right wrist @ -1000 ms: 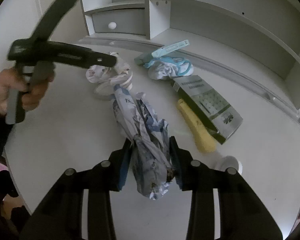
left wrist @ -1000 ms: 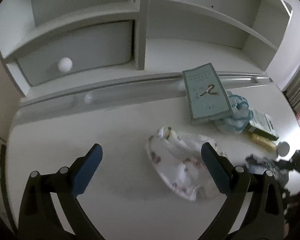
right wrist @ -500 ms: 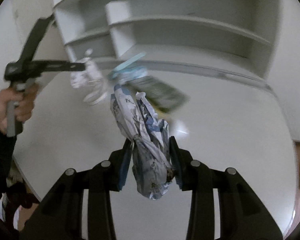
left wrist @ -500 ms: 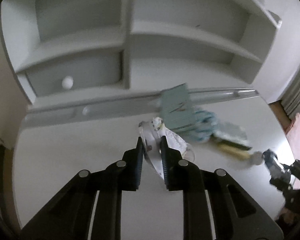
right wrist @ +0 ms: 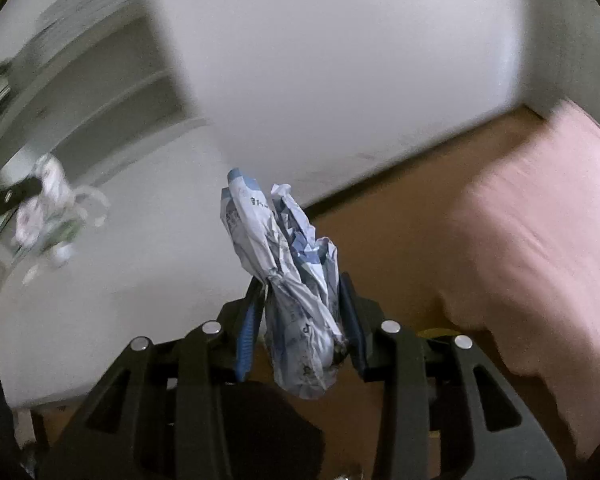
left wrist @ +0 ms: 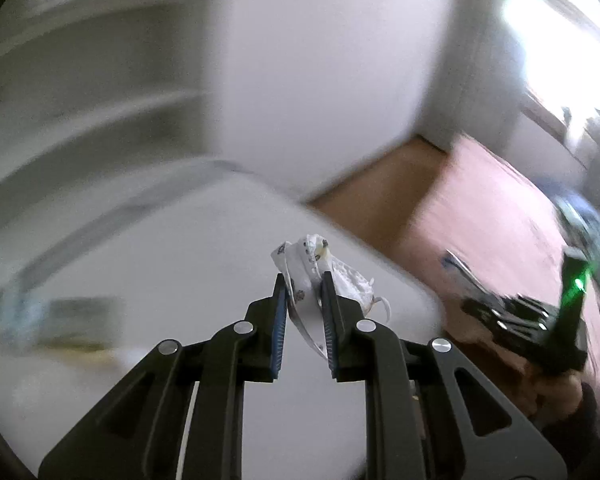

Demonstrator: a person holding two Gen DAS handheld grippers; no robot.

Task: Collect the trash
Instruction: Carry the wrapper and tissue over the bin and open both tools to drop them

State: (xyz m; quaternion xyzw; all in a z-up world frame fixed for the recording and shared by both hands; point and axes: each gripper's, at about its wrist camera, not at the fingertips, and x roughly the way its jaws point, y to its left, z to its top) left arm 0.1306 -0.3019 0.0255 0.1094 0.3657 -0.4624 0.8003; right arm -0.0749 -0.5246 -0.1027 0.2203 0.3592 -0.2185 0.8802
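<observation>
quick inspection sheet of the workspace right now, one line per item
surface: white desk, blurred
job's things: patterned white wrapper in left claw; crumpled blue-printed paper in right claw
clutter: blurred box on the desk's left
grippers: both shut on their trash, lifted off the desk
cables: nothing seen
surroundings: white shelf unit, wood floor, pink cloth

left gripper: black linkage arms, silver rivets, blue ribbed pads
right gripper: black frame, silver rivets, blue pads
</observation>
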